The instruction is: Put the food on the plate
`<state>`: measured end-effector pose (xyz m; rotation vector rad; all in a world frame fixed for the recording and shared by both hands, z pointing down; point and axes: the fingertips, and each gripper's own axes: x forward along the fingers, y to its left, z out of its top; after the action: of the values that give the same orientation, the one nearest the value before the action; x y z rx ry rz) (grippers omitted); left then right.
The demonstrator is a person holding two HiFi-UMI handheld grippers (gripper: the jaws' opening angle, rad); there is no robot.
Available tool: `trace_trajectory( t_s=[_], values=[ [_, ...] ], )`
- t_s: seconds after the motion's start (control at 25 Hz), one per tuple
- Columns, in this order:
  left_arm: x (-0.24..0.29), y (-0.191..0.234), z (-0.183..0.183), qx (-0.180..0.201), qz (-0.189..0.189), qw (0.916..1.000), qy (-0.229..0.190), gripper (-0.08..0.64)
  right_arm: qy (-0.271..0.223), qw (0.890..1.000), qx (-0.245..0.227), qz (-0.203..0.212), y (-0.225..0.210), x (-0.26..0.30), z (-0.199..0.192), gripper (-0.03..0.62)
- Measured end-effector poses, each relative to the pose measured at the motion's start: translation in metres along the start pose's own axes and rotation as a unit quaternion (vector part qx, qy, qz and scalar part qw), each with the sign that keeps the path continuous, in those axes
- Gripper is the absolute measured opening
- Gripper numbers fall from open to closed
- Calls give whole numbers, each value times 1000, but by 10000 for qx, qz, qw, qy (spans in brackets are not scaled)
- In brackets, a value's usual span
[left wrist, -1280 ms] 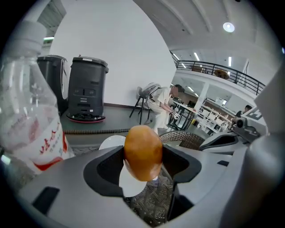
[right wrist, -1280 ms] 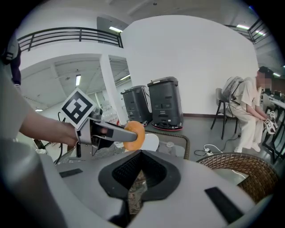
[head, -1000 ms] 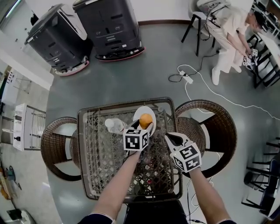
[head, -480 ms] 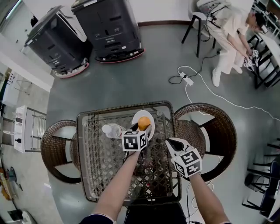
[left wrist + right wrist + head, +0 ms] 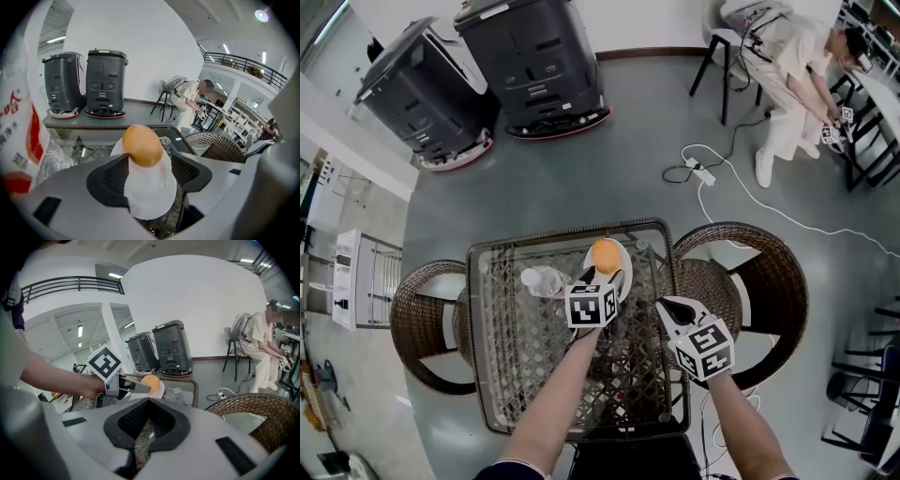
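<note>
An orange-brown round piece of food (image 5: 605, 255) rests on the white plate (image 5: 619, 278) at the far middle of the glass-topped wicker table (image 5: 516, 375). My left gripper (image 5: 600, 277) sits just behind the plate with its jaws open. In the left gripper view the food (image 5: 142, 145) lies beyond the open pads on the plate (image 5: 151, 192), touching neither pad. My right gripper (image 5: 670, 307) hovers to the right of the plate, open and holding nothing. The right gripper view shows the food (image 5: 150, 380) and plate (image 5: 161, 390) ahead.
A clear plastic bottle (image 5: 542, 279) lies left of the plate, close to the left gripper. Wicker chairs stand at the table's left (image 5: 417, 319) and right (image 5: 759, 281). Two dark machines (image 5: 534, 61) stand at the back. A seated person (image 5: 787, 66) and a power strip cable (image 5: 698, 169) are far right.
The food was between the left gripper's jaws over the plate. It now lies on the plate clear of the jaws, and the left gripper has drawn back slightly. The right gripper barely moved.
</note>
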<state>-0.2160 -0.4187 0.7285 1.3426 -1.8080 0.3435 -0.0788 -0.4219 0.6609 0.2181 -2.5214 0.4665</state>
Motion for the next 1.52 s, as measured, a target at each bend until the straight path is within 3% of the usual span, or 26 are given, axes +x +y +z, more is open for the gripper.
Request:
trace_trajectory(
  t_s=[0.44,0.8,1.2,1.52],
  values=[
    [-31,-11,-19,7,-103,9999,-1,270,-113,9999,24,-98,10,-10,6,5],
    [-101,-48,-22,816,-781,9928,-408,259,-485,9987,0,-170,45,-31,33,6],
    [-205,-74,12,1410,-1130,9723,-1482,22,-1049,9937,-61,-403,93,-73,71,6],
    [-286,-101,23,1527,-1781,9489,-2111,9,-1586,9852,-271,-592,135,-117,102,6]
  ],
)
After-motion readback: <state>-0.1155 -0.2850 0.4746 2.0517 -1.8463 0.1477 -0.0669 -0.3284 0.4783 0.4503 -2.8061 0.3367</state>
